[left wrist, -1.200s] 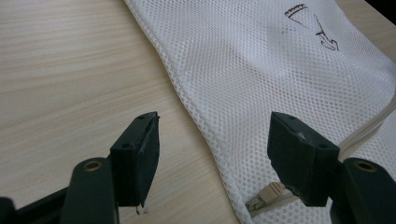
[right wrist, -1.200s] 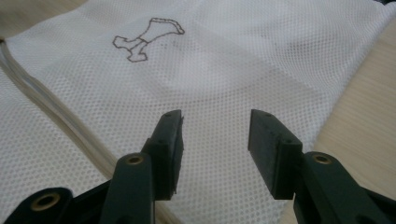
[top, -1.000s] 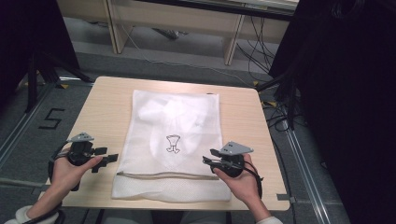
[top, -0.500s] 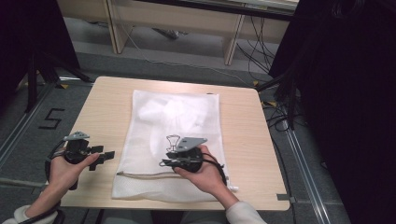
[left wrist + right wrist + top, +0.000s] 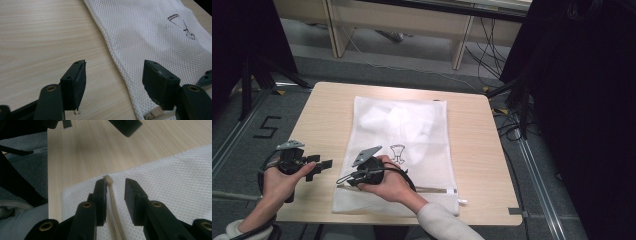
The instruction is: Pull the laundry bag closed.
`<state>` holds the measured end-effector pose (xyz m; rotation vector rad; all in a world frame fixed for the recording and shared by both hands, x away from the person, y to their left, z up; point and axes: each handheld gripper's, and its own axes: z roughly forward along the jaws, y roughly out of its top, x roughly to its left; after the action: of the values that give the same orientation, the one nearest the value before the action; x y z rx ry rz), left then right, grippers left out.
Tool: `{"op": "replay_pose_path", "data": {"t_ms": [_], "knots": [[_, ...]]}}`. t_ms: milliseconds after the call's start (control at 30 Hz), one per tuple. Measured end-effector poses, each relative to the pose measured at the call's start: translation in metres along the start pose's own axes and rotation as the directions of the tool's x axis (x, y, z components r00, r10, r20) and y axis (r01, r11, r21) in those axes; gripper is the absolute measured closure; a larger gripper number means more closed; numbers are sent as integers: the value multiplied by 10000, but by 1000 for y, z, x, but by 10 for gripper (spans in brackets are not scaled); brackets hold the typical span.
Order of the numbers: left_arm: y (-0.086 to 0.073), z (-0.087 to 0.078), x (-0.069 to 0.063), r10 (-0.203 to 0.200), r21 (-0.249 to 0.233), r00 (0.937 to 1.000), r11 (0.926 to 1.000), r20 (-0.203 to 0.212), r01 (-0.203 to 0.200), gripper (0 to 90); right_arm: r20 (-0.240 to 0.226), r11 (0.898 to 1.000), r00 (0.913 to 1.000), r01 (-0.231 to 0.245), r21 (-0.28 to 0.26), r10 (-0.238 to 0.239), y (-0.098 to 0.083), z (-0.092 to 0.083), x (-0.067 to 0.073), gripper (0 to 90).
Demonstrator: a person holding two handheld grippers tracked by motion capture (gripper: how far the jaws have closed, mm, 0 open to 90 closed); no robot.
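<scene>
Right gripper view puts my right tool (image 5: 115, 195) low over the near-left corner of the flat white mesh laundry bag with a small black printed emblem (image 5: 175, 177). Its jaws stand a little apart, with the end of the bag's beige zipper tape (image 5: 109, 182) running up between them and lying against the left jaw; nothing is clamped yet.

In the left gripper view my left tool (image 5: 113, 82) hangs wide apart and empty over the pale wooden tabletop (image 5: 37, 37). The bag's stitched edge runs between its jaws, and the zipper end sits just under the right one. From the high view, the bag (image 5: 412, 130) lies flat along the middle of the tabletop (image 5: 472, 150), the zipper across its near end. The right tool (image 5: 353, 180) is at that end's left corner, and the left tool (image 5: 324, 165) is just off the bag's left edge.

I judge the bag light, limp and snag-prone: it should drape and slide on the smooth wood, so pulling on mesh alone would just drag it. The firmer holds are the zipper tape and the stitched hem.

As a container it looks closed along the zipper. A brighter, rumpled white patch shows through the mesh at its far half, possibly cloth inside, though I cannot tell for sure.
</scene>
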<state>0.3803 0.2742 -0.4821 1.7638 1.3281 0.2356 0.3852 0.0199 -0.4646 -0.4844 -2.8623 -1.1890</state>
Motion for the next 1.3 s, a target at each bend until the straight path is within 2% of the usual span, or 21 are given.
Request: {"op": "replay_pose_path", "data": {"t_ms": [33,167,300,400,433,467,600,667,733,767,800,833,867,967,1000,1067,1100,1133,1167,1233,1300], "knots": [[0,0,0,-22,-8,10000,10000,20,22,350,-119,9999,9999,67,99,-66,5,9,-1,722],[-1,-1,2,-93,-14,9999,10000,-102,93,351,-157,9993,9998,-91,366,97,11,23,-1,725],[-1,-3,4,-181,22,9996,9998,-208,182,353,-192,9976,9996,-186,660,199,10,35,-3,724],[-2,-2,5,-272,-143,9991,9995,-323,267,354,-183,9968,9991,-372,702,386,7,41,-6,720],[-2,-2,5,-272,-143,9991,9995,-323,267,355,-183,9968,9991,-372,702,386,7,41,-6,720],[-1,-3,6,-276,16,9991,9996,-315,277,355,-282,9953,9976,-609,751,632,6,42,-7,717],[-2,-3,6,-300,-14,9989,9995,-348,300,356,-392,9945,9972,-599,860,634,6,46,-9,707],[-2,-3,6,-293,-9,9990,9996,-352,292,356,-377,9901,9941,-978,1011,1021,6,47,-9,710],[-2,-3,7,-289,-15,9990,9996,-347,289,357,-367,9913,9957,-807,1042,849,6,48,-12,712],[-2,-2,6,-317,-144,9988,9994,-382,312,357,-523,9892,9919,-1105,960,1159,8,50,-11,720],[-2,-2,6,-317,-144,9988,9994,-382,312,357,-523,9892,9919,-1105,960,1159,8,50,-11,720],[-2,-3,7,-294,-96,9988,9995,-400,290,357,-347,9864,9925,-1120,1206,1170,7,51,-11,729],[-2,-3,7,-289,-66,9987,9996,-409,286,358,-384,9915,9960,-757,1059,802,7,54,-13,736],[-2,-4,7,-302,-65,9987,9995,-414,300,358,-478,9912,9959,-707,1120,764,7,55,-12,782],[-2,-4,7,-299,-68,9987,9995,-410,297,359,-409,9886,9943,-928,1184,982,7,55,-11,796],[-2,-3,7,-291,-45,9988,9996,-383,289,360,-463,9863,9924,-1076,1251,1141,6,54,-10,819],[-2,-3,7,-302,-99,9988,9995,-374,299,362,-595,9931,9962,-570,1024,633,5,56,-13,820],[-2,-3,7,-304,-85,9988,9995,-375,301,363,-606,9883,9915,-1084,1074,1153,5,55,-10,821],[-2,-3,6,-311,-84,9988,9995,-365,308,365,-520,9863,9916,-1118,1209,1187,5,54,-9,822],[-2,-3,6,-306,-86,9989,9995,-368,303,365,-582,9905,9937,-890,1047,955,5,54,-11,822],[-2,-3,7,-304,-66,9989,9995,-364,302,370,-517,9906,9937,-944,993,999,6,52,-10,823]]}}
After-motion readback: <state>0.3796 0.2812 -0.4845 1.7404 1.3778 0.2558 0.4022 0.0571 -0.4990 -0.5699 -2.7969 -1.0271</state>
